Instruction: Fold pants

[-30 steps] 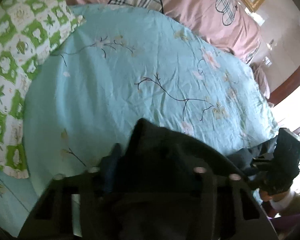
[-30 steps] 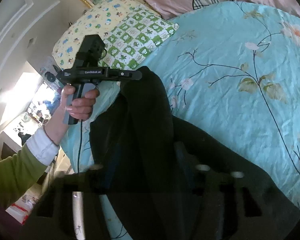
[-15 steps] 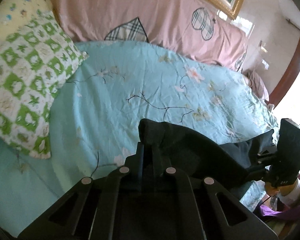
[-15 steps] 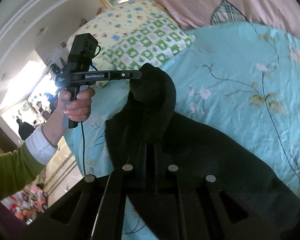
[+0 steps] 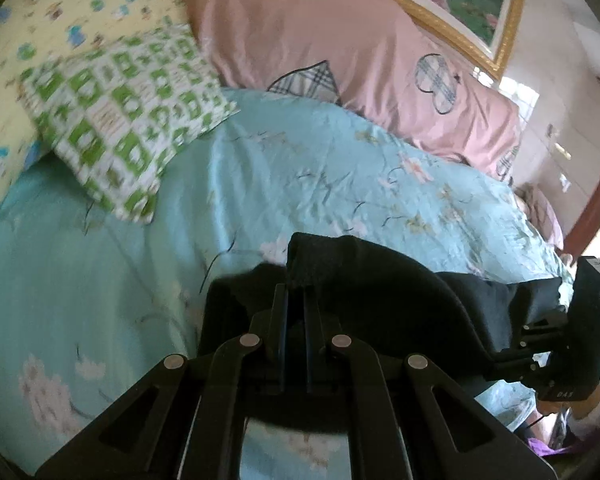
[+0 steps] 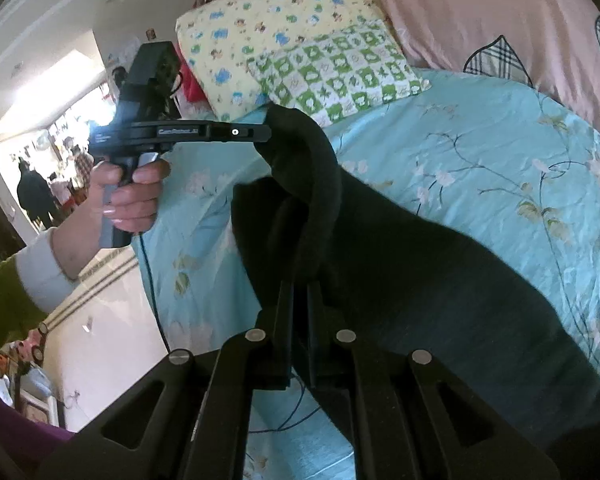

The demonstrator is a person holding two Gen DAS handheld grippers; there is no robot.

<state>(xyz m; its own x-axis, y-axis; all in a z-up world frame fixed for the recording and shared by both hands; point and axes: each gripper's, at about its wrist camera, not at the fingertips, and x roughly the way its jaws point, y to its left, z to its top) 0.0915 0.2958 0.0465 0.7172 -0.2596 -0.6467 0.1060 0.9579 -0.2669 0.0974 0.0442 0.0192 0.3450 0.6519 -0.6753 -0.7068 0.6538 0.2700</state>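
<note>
Black pants hang between my two grippers above a light blue flowered bedspread. My left gripper is shut on one edge of the pants. My right gripper is shut on another edge of the pants, whose length trails down over the bed to the right. In the right wrist view the left gripper shows at upper left, held in a hand, with cloth draped over its tip. In the left wrist view the right gripper's body shows at the far right.
A green-checked pillow and a yellow patterned pillow lie at the bed's head on the left. A pink quilt runs along the back. The bed's edge and a pale floor are at left in the right wrist view.
Both grippers have lifted and tilted up with the pants, so the pillows and headboard wall now show. The pants hang more stretched between them.
</note>
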